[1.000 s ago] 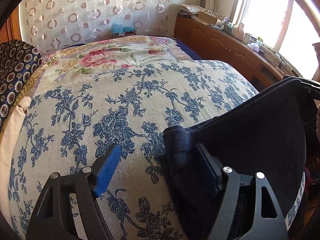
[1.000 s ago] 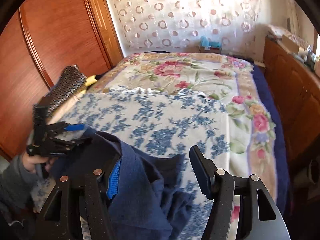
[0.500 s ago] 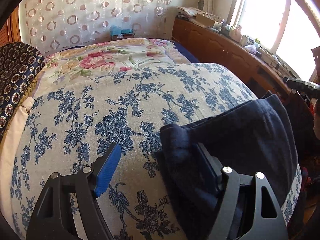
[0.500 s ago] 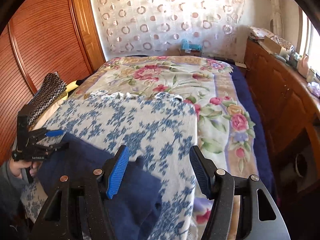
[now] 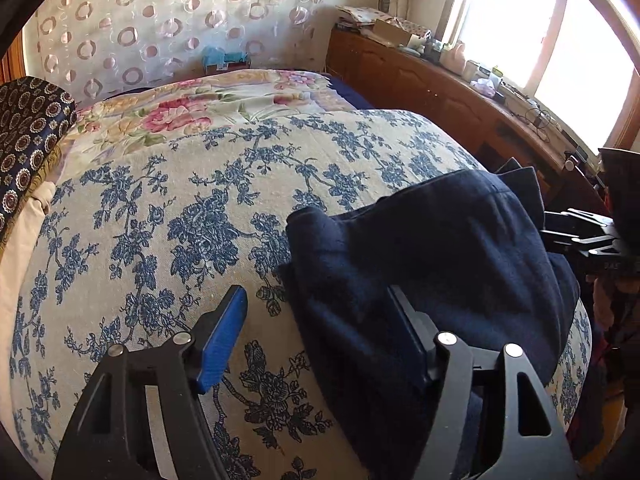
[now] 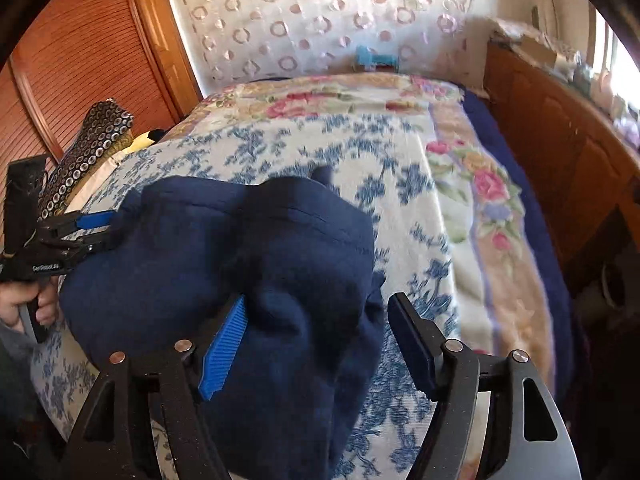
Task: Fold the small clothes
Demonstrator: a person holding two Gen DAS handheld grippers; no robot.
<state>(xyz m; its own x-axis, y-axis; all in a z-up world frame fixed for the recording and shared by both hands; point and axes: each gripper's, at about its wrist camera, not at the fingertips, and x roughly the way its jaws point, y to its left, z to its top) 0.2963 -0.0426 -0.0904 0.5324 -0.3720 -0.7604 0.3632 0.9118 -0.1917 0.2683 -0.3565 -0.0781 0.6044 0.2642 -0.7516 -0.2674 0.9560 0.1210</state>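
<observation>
A dark navy garment (image 5: 432, 248) lies in a loose heap on the blue-flowered cloth (image 5: 192, 216) over the bed. My left gripper (image 5: 320, 332) is open; its right finger rests on the garment's near-left edge, its blue-padded left finger is over bare cloth. In the right wrist view the garment (image 6: 224, 248) fills the middle. My right gripper (image 6: 320, 340) is open, with garment folds lying between its fingers and not pinched. The left gripper (image 6: 96, 228) shows at the garment's left corner, the right gripper (image 5: 588, 240) at the far right edge.
A rose-patterned bedspread (image 6: 480, 184) lies under the blue cloth. A dark patterned cushion (image 5: 28, 132) sits at the bed's left. A wooden cabinet (image 5: 440, 92) with clutter runs along the window side. A wooden wardrobe (image 6: 80, 80) stands on the left.
The garment was held up stretched between both grippers a second ago. Now it lies dropped on the bed. The right gripper let go, pulled back, then came over the heap again.
</observation>
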